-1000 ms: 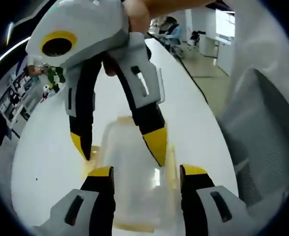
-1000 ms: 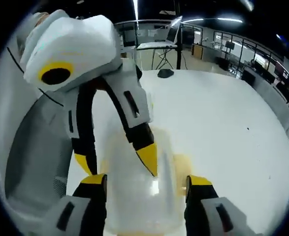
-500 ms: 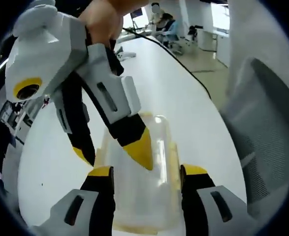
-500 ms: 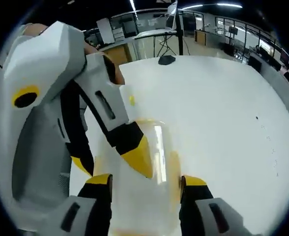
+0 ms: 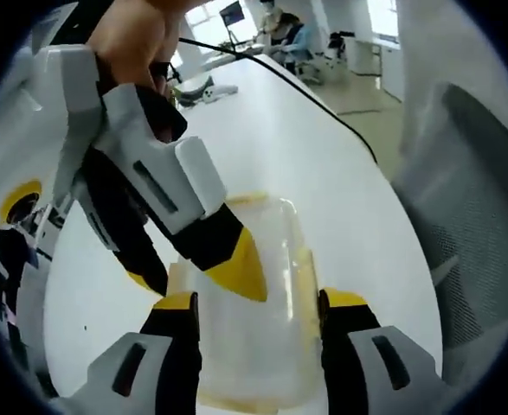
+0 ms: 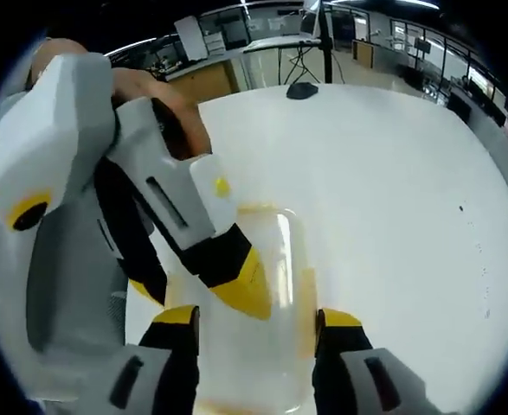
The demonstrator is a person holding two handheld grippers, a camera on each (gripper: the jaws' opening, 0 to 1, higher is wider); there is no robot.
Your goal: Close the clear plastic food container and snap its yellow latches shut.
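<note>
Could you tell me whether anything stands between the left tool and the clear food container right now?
Only the right tool: its yellow tips reach over the clear container, just ahead of the left tool. Otherwise the left tool's open jaws already sit on either side of the container on the white table.

The clear container (image 5: 258, 303) is showing yellow latches (image 5: 304, 264) on the white table (image 5: 279, 130). Both tongs, left (image 5: 258, 303) and right (image 6: 249, 316), are wearing black jaws, yellow tips, white-grey shells.
</note>
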